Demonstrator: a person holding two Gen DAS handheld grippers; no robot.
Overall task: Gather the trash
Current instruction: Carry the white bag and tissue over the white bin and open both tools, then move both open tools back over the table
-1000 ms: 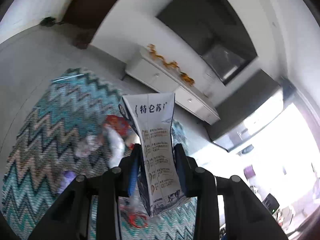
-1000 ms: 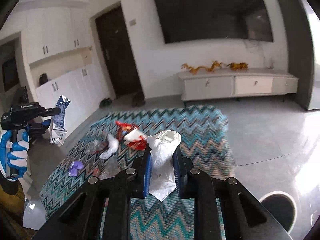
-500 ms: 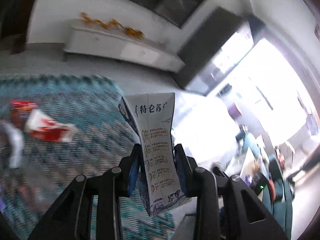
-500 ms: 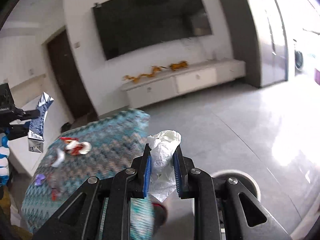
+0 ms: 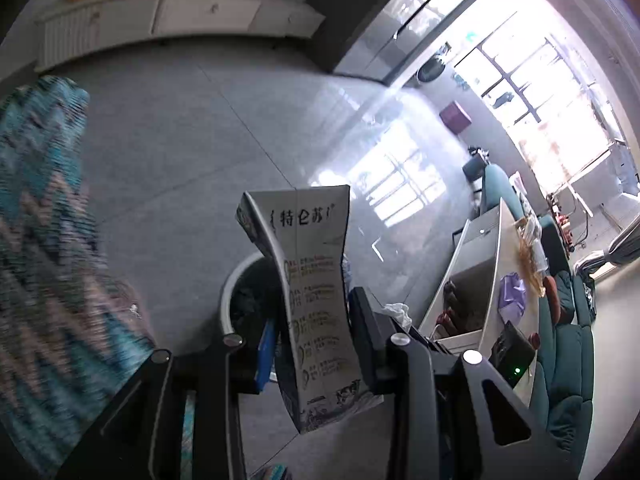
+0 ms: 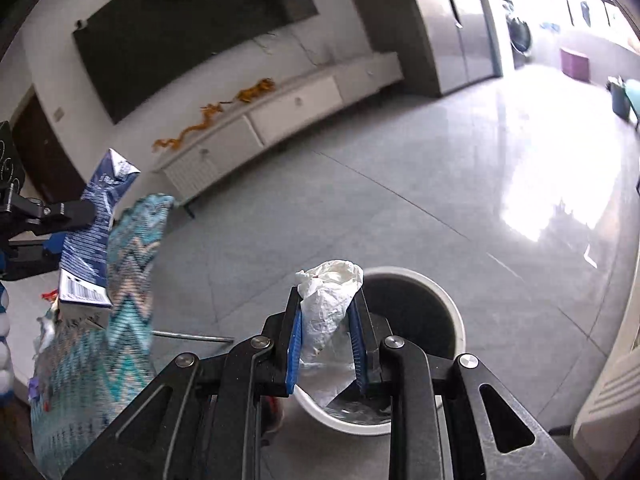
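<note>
Left wrist view: left tool (image 5: 312, 344) clamps milk carton (image 5: 310, 280) — long axis upright.

Open bin (image 6: 454, 316) mouth unobstructed; patterned table (image 6: 120, 320) flanks it.

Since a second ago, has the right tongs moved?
Yes. The right tongs, gripping the tissue, swung off the rug to over the bin.

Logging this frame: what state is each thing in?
Left tool: shut on the milk carton.
Milk carton: squashed, held upright.
Right tool: shut on the crumpled tissue.
Crumpled tissue: wadded, held in front of the bin.
Bin: open, dark-lined, standing on the floor.
TV cabinet: drawers closed.
</note>
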